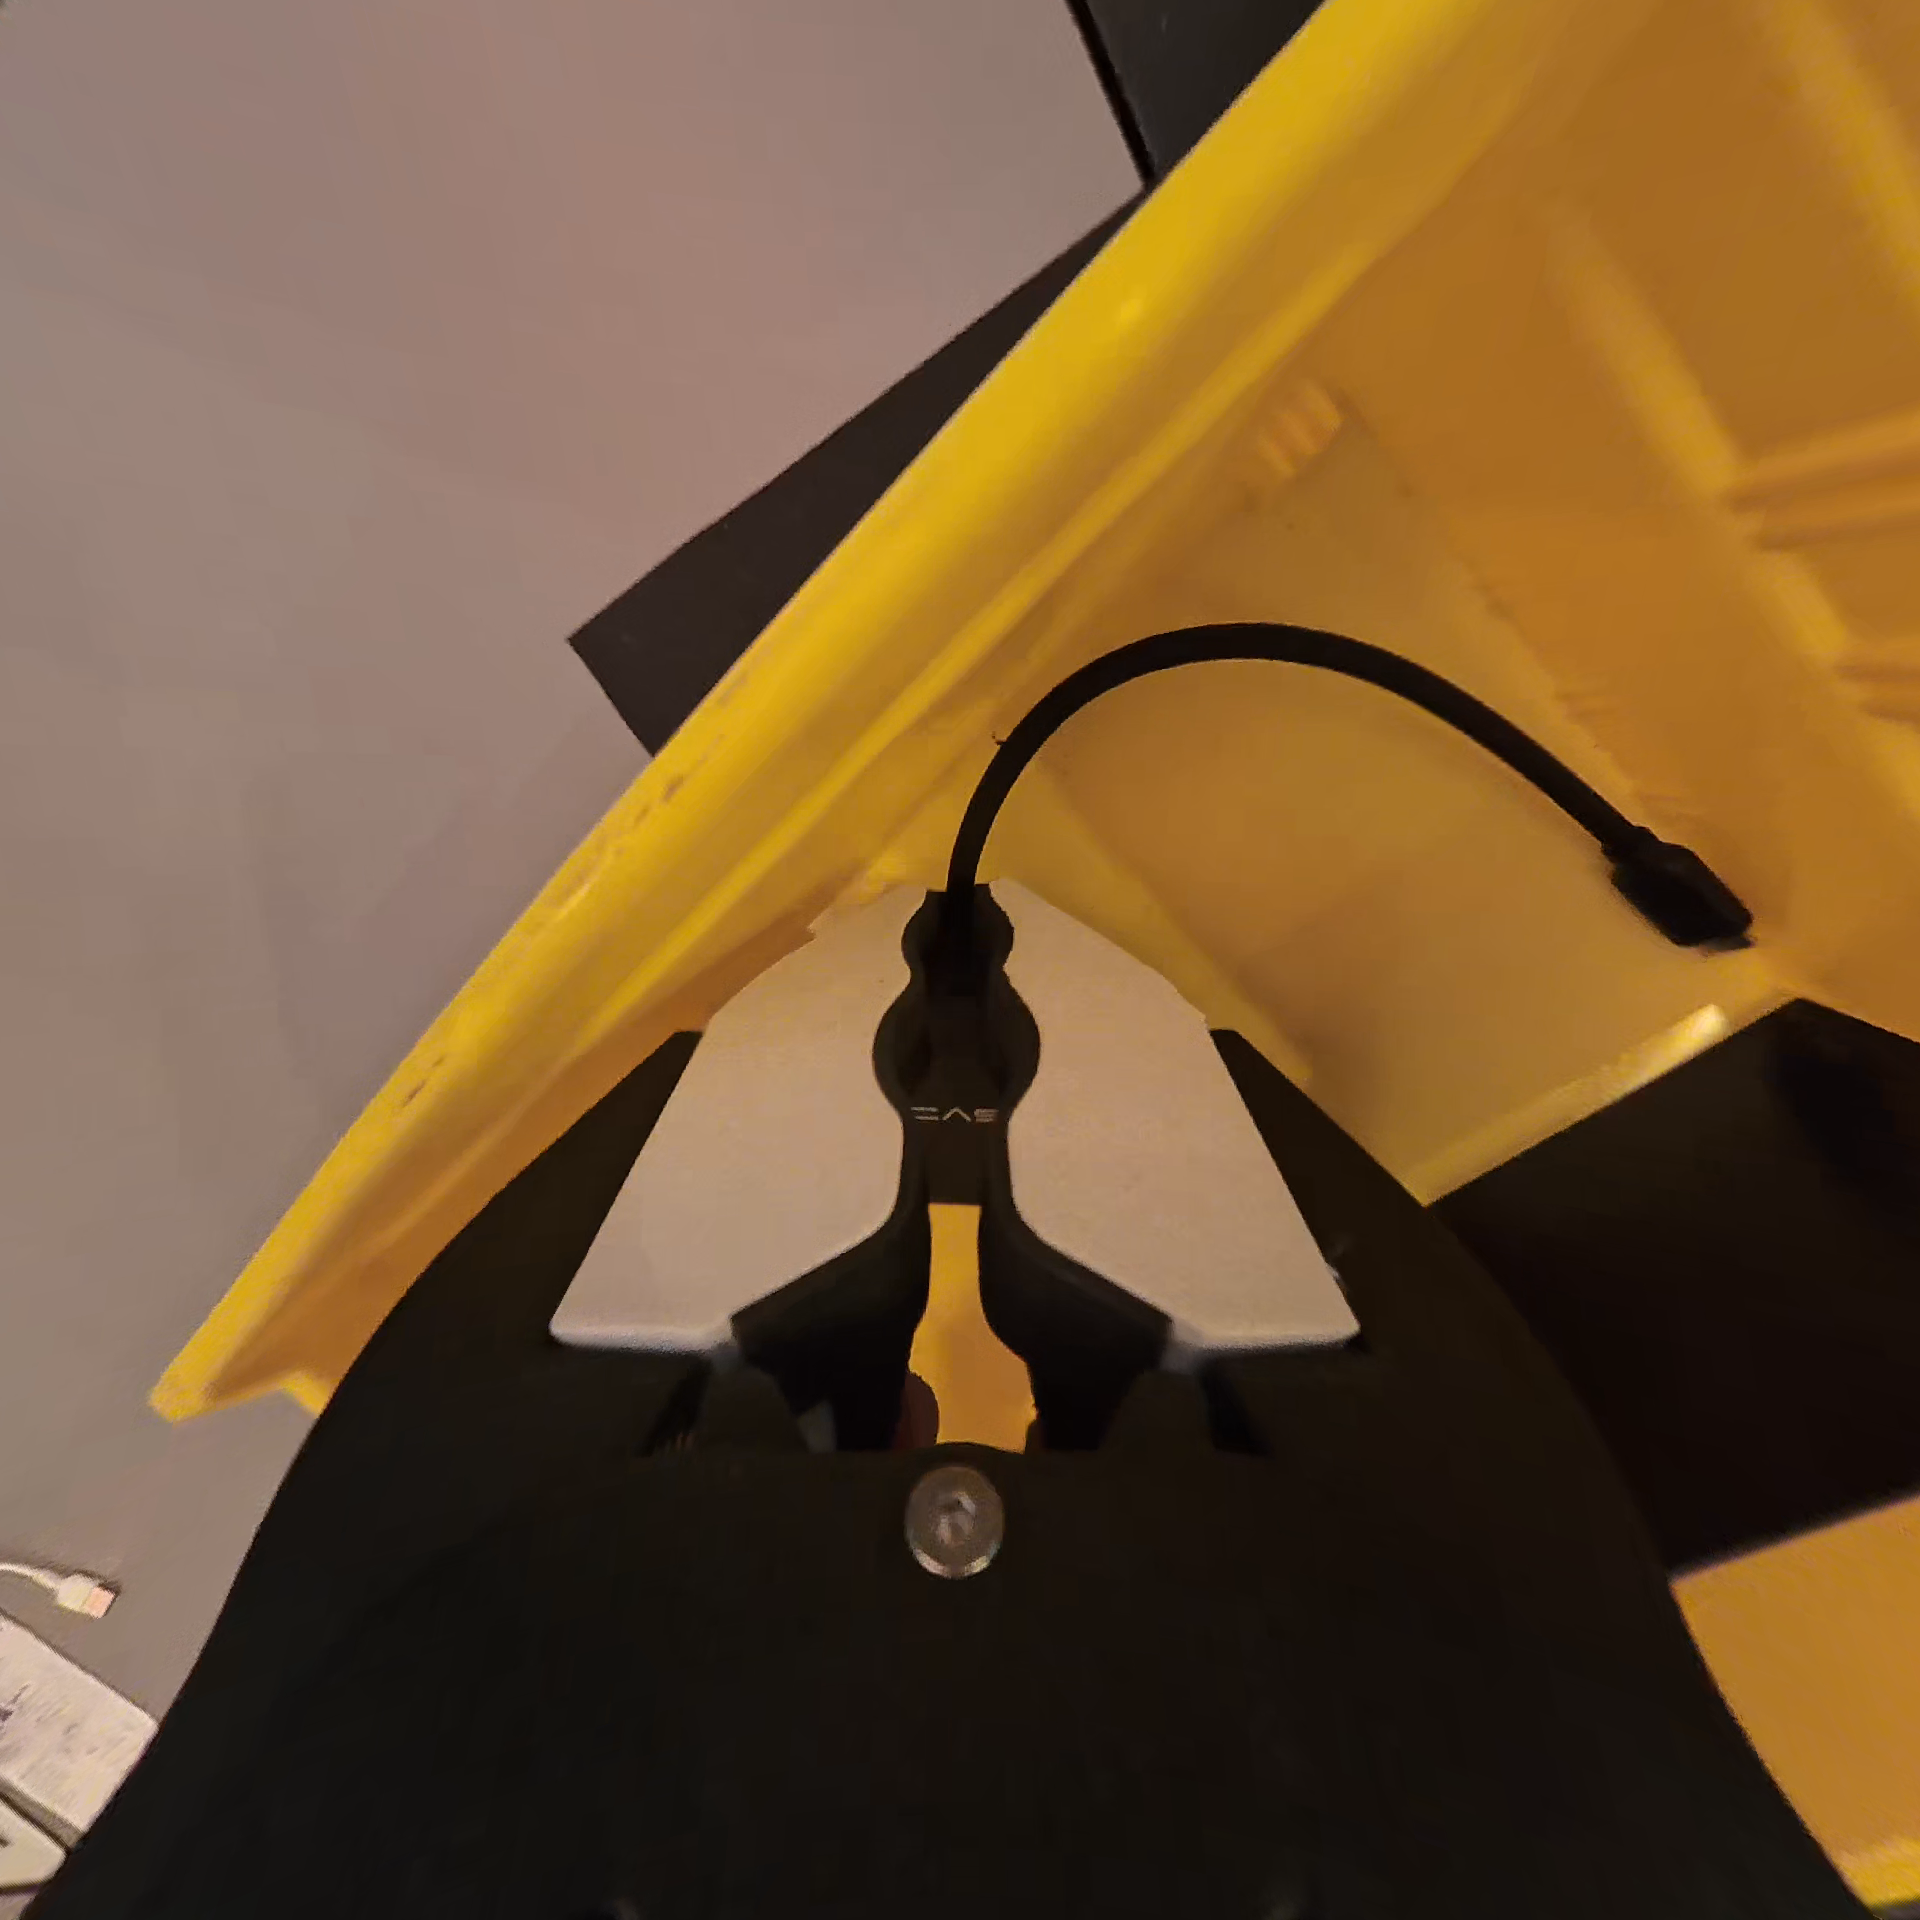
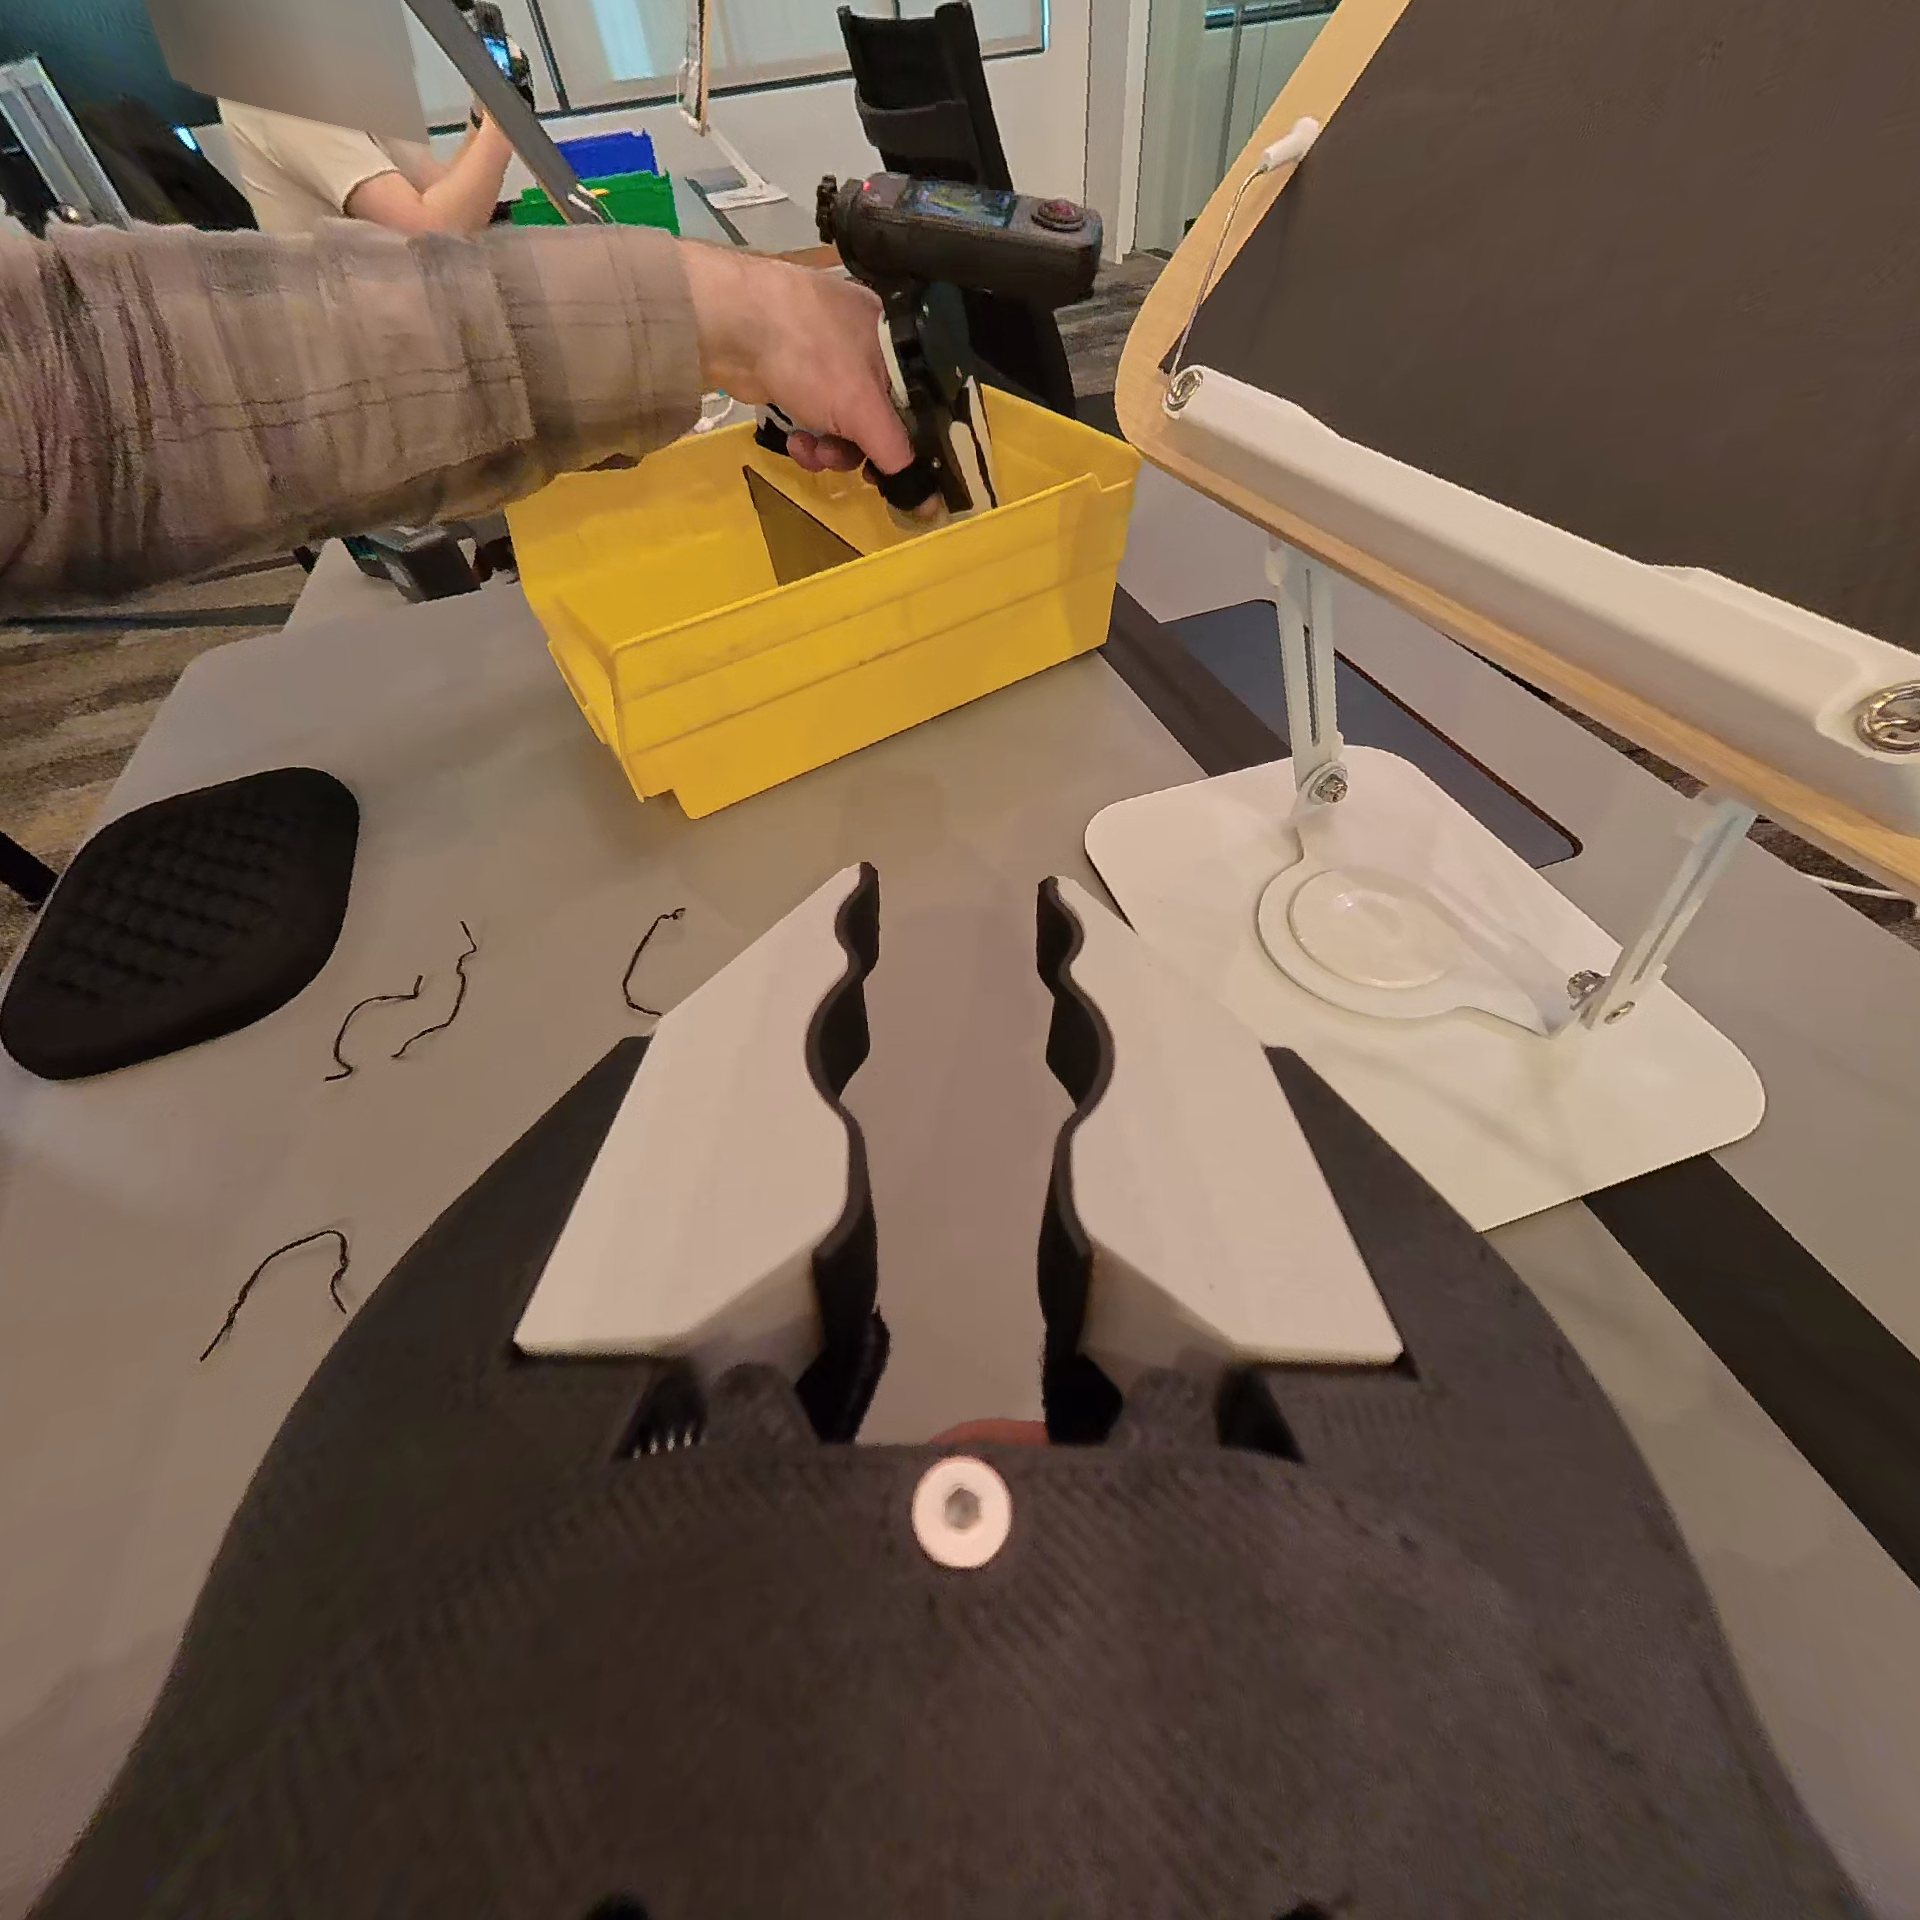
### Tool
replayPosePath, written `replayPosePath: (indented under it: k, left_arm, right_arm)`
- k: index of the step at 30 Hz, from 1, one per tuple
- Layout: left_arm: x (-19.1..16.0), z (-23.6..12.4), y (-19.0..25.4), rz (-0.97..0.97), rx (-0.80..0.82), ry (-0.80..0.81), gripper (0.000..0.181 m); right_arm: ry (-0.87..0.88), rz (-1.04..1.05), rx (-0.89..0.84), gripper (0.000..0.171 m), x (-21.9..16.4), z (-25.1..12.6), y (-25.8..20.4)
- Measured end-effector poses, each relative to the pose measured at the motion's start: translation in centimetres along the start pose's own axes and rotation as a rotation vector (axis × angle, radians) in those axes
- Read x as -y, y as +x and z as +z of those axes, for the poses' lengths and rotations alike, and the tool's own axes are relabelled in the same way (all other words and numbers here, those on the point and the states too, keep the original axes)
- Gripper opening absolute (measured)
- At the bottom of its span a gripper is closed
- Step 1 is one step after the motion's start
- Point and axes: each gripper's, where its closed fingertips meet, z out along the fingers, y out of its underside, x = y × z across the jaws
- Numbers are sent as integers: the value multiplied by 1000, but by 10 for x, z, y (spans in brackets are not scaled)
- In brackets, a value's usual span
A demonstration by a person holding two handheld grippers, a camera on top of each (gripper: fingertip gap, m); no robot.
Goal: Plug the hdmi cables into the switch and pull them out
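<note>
In the left wrist view my left gripper (image 1: 956, 935) is shut on one plug end of a short black cable (image 1: 1247, 639). The cable arcs up and right to its free plug (image 1: 1678, 894), which hangs against the inner wall of the yellow bin (image 1: 935, 582). In the right wrist view a hand holds the left gripper (image 2: 935, 488) down inside the yellow bin (image 2: 831, 665) at the back of the grey table. My right gripper (image 2: 956, 904) is open and empty, over the table in front of the bin. I cannot make out the switch.
A black divider (image 2: 800, 540) stands inside the bin. A black padded rest (image 2: 187, 914) and several loose black threads (image 2: 436, 997) lie at the left. A white stand base (image 2: 1455, 1039) with a tilted board (image 2: 1610, 260) fills the right. A person sits far behind. Left tips to right tips: about 45 centimeters.
</note>
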Motion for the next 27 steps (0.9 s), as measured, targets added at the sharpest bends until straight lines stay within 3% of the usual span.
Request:
replayPosePath:
  k: [11, 20, 27]
  left_arm:
    - [13, -70, -5, -58, 73, 298, 4]
    - [24, -159, -1, -118, 164, 599, 4]
    - [34, -224, 53, -161, 68, 847, 4]
  right_arm:
    - [28, -15, 13, 33, 9, 2, -7]
    - [70, -82, 21, 45, 27, 14, -25]
    - [107, -144, 35, 51, 43, 40, -53]
